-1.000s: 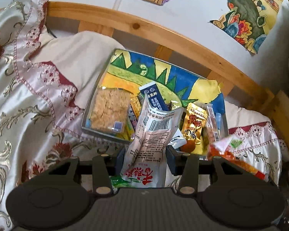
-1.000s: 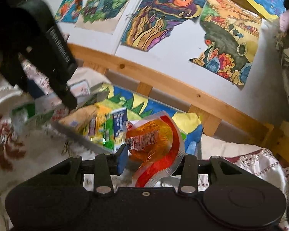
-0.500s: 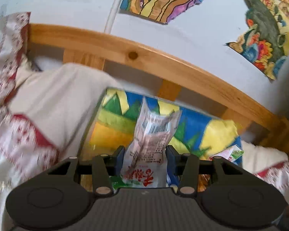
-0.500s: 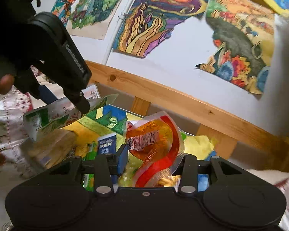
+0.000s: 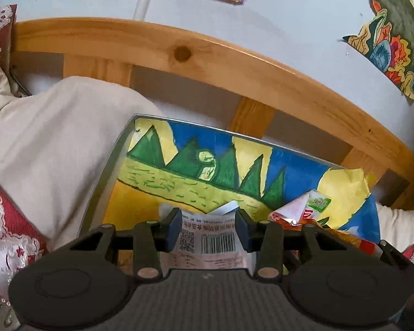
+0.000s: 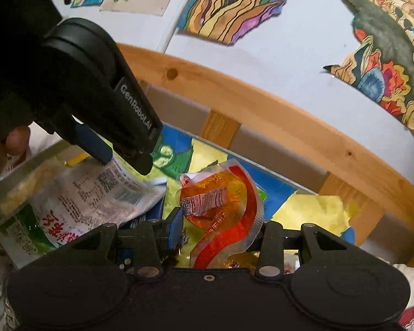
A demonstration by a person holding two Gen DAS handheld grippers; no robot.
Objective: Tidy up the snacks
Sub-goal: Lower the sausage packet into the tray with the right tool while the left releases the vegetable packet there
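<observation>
The left gripper is closing its jaws on a white snack packet over the tray's near edge; the right gripper is clamping an orange pouch just beside it. Both look light, crinkly and slippery, so gripping a flat sealed edge seems safest. Only the right wrist view is showing the white packet's full length and red lettering.

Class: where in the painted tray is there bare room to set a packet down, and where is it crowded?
Bare: the painted lining at the far end of the tray, between its far rim and the white packet. Crowded: the near side, where the white packet, the orange packet and a clear pack of crumbly snack bunch together.
</observation>
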